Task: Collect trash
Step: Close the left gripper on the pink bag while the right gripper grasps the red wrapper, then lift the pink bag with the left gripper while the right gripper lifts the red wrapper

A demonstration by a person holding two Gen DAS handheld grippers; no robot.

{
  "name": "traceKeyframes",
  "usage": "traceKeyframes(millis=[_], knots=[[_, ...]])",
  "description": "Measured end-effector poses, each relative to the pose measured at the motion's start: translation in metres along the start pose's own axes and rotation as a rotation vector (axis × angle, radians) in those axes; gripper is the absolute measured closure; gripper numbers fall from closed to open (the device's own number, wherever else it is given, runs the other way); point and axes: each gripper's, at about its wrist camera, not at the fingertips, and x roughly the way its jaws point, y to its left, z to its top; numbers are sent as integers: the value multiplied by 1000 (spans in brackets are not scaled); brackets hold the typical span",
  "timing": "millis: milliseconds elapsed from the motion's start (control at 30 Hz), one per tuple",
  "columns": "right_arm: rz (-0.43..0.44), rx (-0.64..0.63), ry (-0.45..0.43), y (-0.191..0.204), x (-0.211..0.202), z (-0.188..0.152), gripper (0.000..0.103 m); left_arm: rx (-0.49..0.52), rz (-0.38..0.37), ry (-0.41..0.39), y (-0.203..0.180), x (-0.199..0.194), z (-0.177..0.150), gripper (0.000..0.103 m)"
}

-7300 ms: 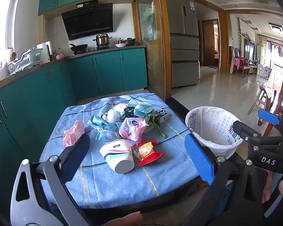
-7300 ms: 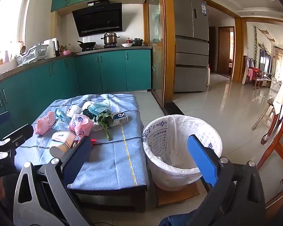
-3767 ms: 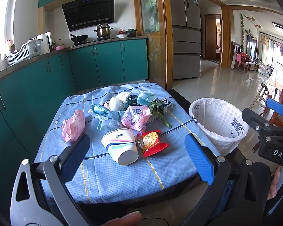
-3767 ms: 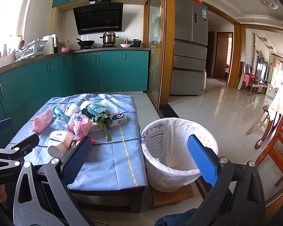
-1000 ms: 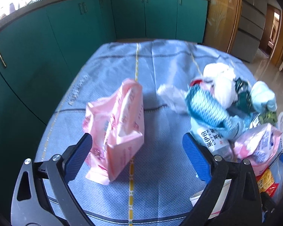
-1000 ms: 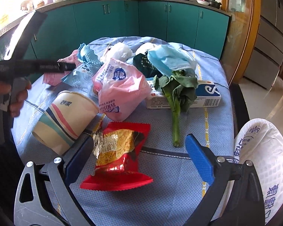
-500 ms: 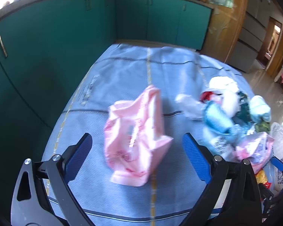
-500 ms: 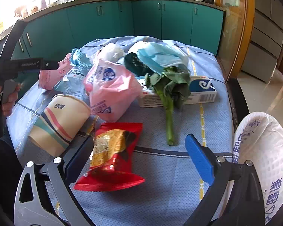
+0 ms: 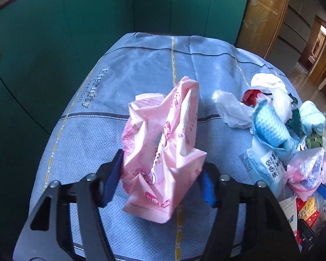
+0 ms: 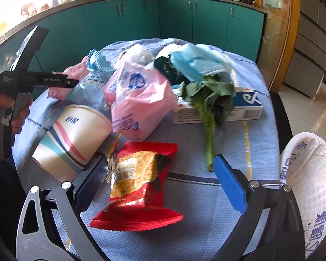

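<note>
A crumpled pink packet [image 9: 160,139] lies on the blue tablecloth [image 9: 141,65]. My left gripper [image 9: 160,180] has it between its blue pads; the jaws are closing and both pads press the packet's sides. In the right wrist view the same gripper [image 10: 72,82] is held in a hand at the left, at the pink packet [image 10: 78,70]. My right gripper [image 10: 158,182] stands open low over a red and gold snack wrapper [image 10: 139,187], with one finger on each side of it and not touching it.
A striped paper cup [image 10: 74,139] lies on its side left of the wrapper. Behind are a pink plastic bag [image 10: 137,100], a leafy green stalk [image 10: 210,100], a toothpaste box [image 10: 245,108] and a blue mask [image 10: 197,61]. The white-lined bin [image 10: 310,187] stands right. Teal cabinets [image 9: 54,32] run behind.
The left jaws have come in from wide apart onto the pink packet, which is now squeezed and crumpled. The left gripper has moved closer over it. The right gripper has barely shifted.
</note>
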Motion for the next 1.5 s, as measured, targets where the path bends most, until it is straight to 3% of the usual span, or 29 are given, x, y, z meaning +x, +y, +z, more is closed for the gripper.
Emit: traceKeyframes(millis=[133,233,300,367,500,700,933,1033,1100,1167,1333,1500], knots=[[-10,-33,22,9,6,-4,7,8,-10,-15,-1,-7,-1,45],[-1,-51,33,14,9,-9,21,10,-12,-48,-2,-17,0,45],[-1,-60,18,18,7,-10,39,17,-8,-70,-2,-23,0,46],[25,-56,5,19,4,-10,50,19,-4,-87,-4,-26,0,47],[41,-26,-11,13,-1,-10,53,-19,-33,-153,2,-41,4,48],[34,5,-35,0,-13,-5,53,-56,-53,-249,4,-60,7,48],[6,47,-19,-15,-16,-9,52,-24,-56,-270,-6,-64,6,48],[-5,65,-19,-19,-15,-9,43,-19,-61,-271,-7,-65,3,48],[-31,62,-28,-18,-16,-9,22,-18,-62,-269,-7,-65,2,48],[-75,27,-48,-11,-20,-9,16,-19,-62,-268,-5,-66,0,47],[-128,-52,-21,2,-11,-9,15,-23,-57,-265,-5,-65,0,47],[-108,-40,8,1,-2,-12,17,-15,-60,-284,-8,-69,-1,47]])
